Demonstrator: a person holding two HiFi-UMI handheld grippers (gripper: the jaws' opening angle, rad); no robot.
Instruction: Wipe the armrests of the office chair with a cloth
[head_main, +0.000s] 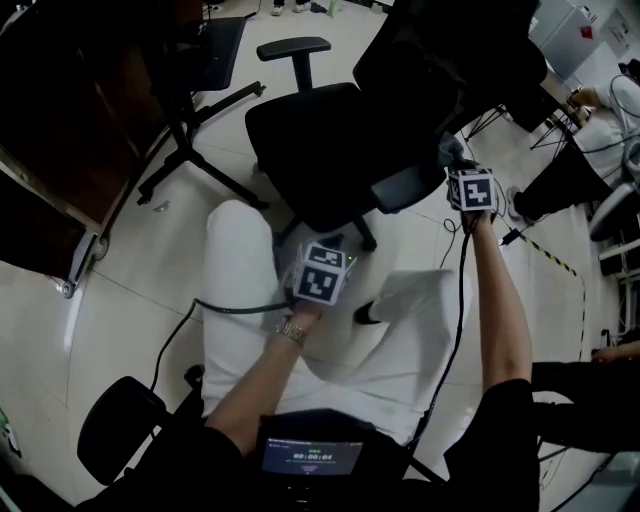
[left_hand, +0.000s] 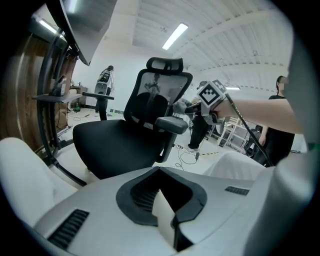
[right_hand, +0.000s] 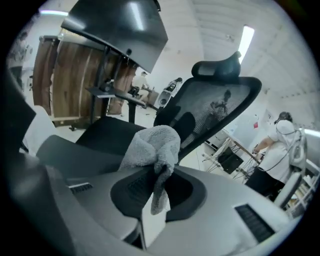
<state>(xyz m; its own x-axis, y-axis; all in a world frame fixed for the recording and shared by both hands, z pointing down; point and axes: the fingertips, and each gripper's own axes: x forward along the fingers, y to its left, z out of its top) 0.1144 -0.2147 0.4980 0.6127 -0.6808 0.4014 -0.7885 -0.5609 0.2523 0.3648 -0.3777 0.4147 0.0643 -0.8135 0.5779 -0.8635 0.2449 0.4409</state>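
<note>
Head view: my right claw (head_main: 468, 190) is up at the office chair's (head_main: 310, 125) near armrest (head_main: 405, 187), while my left claw (head_main: 322, 270) hangs over my lap. Left gripper view: its jaws are together on nothing, and the cloth (left_hand: 181, 106) sits just above that armrest. Right gripper view: the jaws are pinched on the grey cloth, which bunches above them. I judge the wiping barely begun; the far armrest (head_main: 293, 47) is left to do.

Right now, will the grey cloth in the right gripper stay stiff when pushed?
Likely floppy: the cloth droops in folds over the right gripper. Probably light; its fuzzy pile may drag and bunch on the armrest.
</note>
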